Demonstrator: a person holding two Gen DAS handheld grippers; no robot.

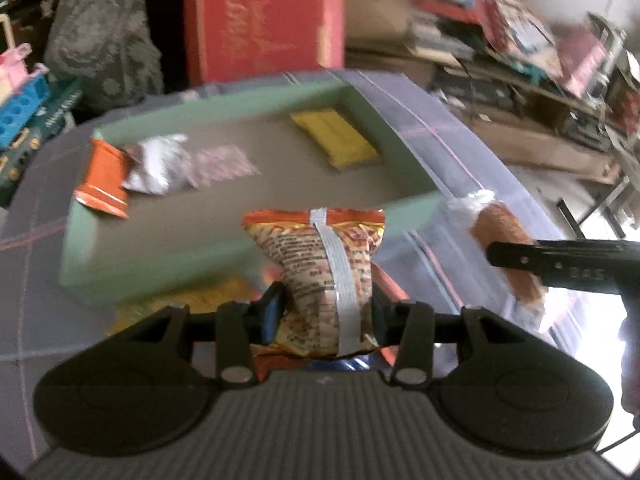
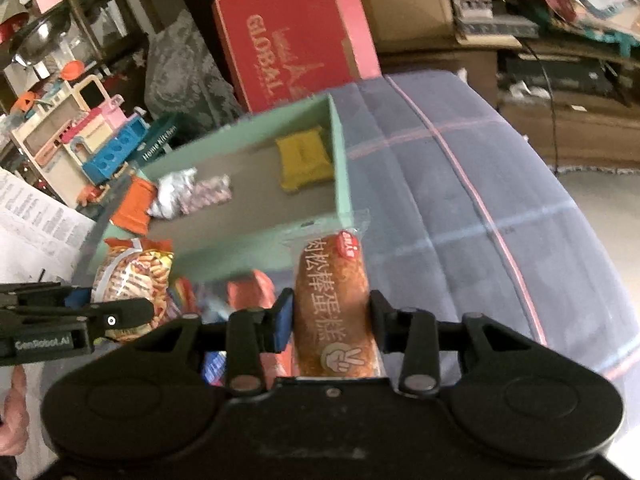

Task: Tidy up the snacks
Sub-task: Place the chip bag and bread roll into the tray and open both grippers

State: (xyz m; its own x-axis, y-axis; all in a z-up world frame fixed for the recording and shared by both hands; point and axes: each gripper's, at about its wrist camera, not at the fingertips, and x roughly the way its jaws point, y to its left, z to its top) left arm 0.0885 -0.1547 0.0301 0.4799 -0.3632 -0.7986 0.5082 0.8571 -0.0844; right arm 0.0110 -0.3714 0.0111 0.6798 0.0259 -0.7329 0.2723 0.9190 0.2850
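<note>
A snack bag (image 1: pixel 326 280) is clamped upright between the fingers of the left gripper (image 1: pixel 326 312), just in front of the green tray (image 1: pixel 248 248). A wrapped cake roll (image 2: pixel 334 308) is gripped by the right gripper (image 2: pixel 332 316) near the tray's corner. An orange packet (image 1: pixel 105 178), a silver packet (image 1: pixel 158 164) and a yellow packet (image 1: pixel 336 138) are seen lying inside the tray, on a checked cloth (image 2: pixel 460 200).

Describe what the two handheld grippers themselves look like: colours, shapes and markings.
Both are matte black plastic. The left gripper and right gripper each have two rounded lobes on a ribbed body, silver pivot screws on hinged links, and fingers lined with blue pads. Seen side-on from the right wrist view, the left one carries white "GenRobot.AI" lettering. A bare hand shows at that view's edge.
</note>
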